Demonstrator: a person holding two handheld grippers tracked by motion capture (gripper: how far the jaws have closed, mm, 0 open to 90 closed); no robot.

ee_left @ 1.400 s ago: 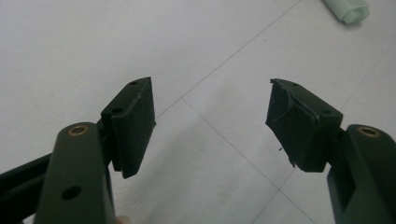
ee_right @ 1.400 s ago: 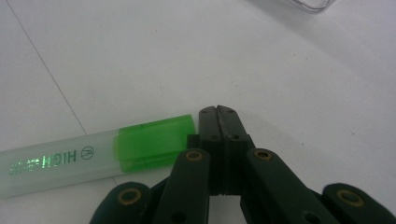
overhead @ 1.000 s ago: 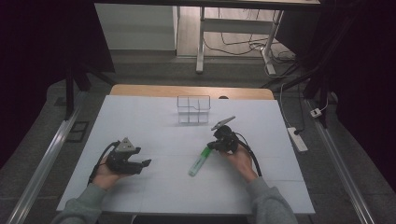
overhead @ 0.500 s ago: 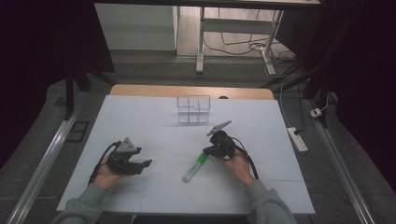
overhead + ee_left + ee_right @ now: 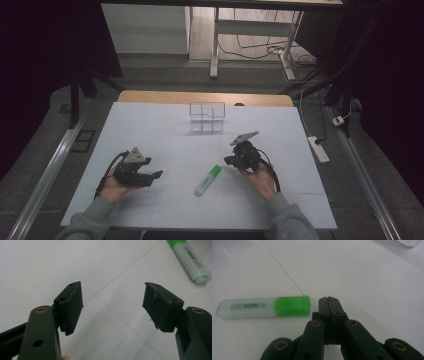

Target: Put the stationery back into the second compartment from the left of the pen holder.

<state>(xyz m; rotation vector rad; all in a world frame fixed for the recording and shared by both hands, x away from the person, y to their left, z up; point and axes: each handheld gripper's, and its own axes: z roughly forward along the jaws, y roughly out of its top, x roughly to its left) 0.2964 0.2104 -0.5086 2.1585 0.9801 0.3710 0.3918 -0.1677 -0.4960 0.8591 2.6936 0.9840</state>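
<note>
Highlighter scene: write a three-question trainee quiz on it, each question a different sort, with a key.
1. True or false: the right tool is shut on the highlighter.
2. Which tool has its jaws apart? A) left tool B) right tool C) both
3. Fill in: at the far side of the table stands a clear ____ with compartments.

Key:
1. False: its jaws are shut on nothing, and the highlighter lies beside them on the table.
2. A
3. box
</note>
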